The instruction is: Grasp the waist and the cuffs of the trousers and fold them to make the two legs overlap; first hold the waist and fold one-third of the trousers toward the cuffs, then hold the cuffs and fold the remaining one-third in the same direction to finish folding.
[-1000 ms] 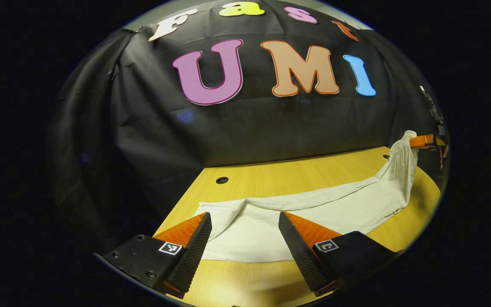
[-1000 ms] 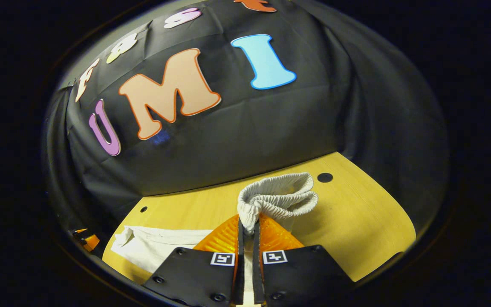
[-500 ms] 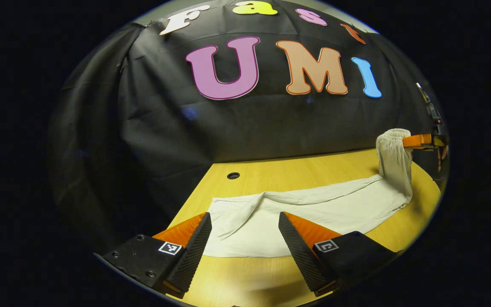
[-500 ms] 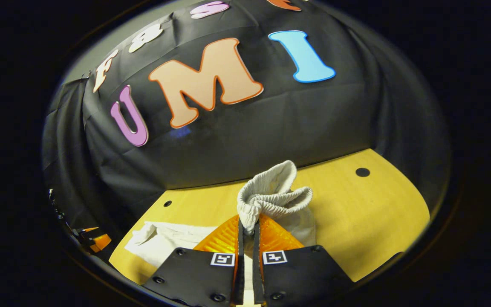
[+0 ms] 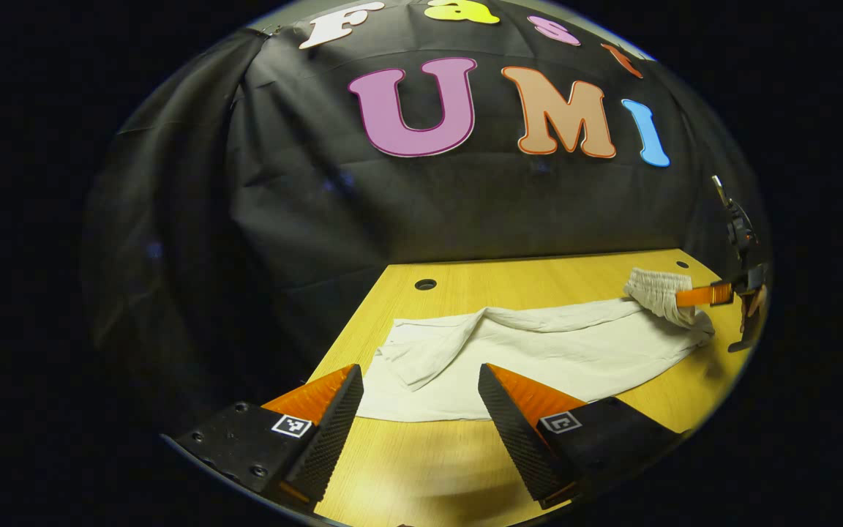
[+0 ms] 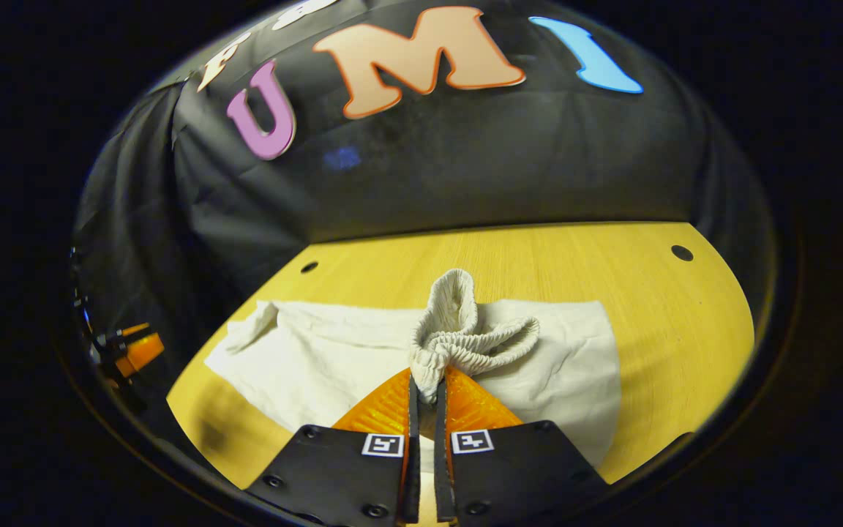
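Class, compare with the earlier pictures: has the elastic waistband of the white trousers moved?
Yes. The elastic waistband, pinched by the right gripper, has come down from high above the yellow wooden table to near it.

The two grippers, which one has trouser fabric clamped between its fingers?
The right gripper: shut on the trousers' ribbed waistband. The left gripper is open, holding nothing.

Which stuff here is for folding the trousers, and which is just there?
For the job:
trousers
waist, pinched by the right gripper
left gripper, open near the cuffs

Just there:
table
black cloth wall
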Demonstrator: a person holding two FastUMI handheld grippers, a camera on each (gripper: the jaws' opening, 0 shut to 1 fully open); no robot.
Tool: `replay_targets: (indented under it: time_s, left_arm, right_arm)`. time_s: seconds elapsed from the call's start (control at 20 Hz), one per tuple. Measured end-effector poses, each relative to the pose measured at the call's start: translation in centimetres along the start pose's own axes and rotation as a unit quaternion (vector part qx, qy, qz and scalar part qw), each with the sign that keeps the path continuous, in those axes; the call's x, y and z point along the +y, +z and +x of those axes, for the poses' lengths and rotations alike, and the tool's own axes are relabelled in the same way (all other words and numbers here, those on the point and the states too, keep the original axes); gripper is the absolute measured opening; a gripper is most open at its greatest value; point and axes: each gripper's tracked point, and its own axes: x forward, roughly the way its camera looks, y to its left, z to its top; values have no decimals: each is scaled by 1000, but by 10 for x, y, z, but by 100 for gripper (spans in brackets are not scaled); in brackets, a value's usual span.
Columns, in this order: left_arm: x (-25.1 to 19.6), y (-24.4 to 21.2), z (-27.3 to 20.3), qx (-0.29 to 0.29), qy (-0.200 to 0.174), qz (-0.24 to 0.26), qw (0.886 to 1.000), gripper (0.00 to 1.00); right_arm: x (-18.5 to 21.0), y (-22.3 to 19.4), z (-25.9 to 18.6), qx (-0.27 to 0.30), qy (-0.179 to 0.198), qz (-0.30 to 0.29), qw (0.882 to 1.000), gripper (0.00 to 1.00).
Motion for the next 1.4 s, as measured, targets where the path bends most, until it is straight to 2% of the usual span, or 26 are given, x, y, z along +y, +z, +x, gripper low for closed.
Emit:
replay_targets:
  time_s: [0.15, 0.3, 0.45, 0.5, 0.55, 0.65, 0.85, 1.0, 1.15, 1.4]
  left_arm:
    - [8, -9, 3, 6, 3, -3, 1000, 97]
    - [11, -14, 10, 13, 0, -6, 1000, 96]
    - [9, -21, 20, 21, -9, -9, 1000, 96]
    - [9, -23, 24, 23, -13, -11, 1000, 97]
    - [9, -26, 27, 26, -16, -12, 999, 97]
    - [9, -30, 36, 30, -22, -11, 999, 97]
    - [17, -40, 58, 45, -30, -10, 998, 96]
    - [28, -57, 77, 69, -35, -30, 997, 97]
    - [44, -73, 97, 88, -30, -34, 995, 97]
    - [56, -97, 122, 118, -29, -57, 991, 97]
  right_arm:
    - [-3, -20, 15, 38, 6, -67, 997, 11]
    - [-8, -26, 19, 62, 17, -131, 989, 12]
    - [-11, -33, 21, 88, 41, -177, 979, 28]
    - [-10, -31, 17, 93, 55, -183, 977, 27]
    - [-9, -31, 18, 94, 63, -187, 976, 50]
    - [-20, -15, 11, 85, 56, -198, 975, 97]
    - [-33, 12, -12, 68, 40, -181, 980, 100]
    - [-41, 51, -43, 37, 16, -168, 985, 97]
    - [-46, 83, -64, 30, -1, -146, 989, 98]
    - [-57, 82, -68, 29, -25, -135, 990, 98]
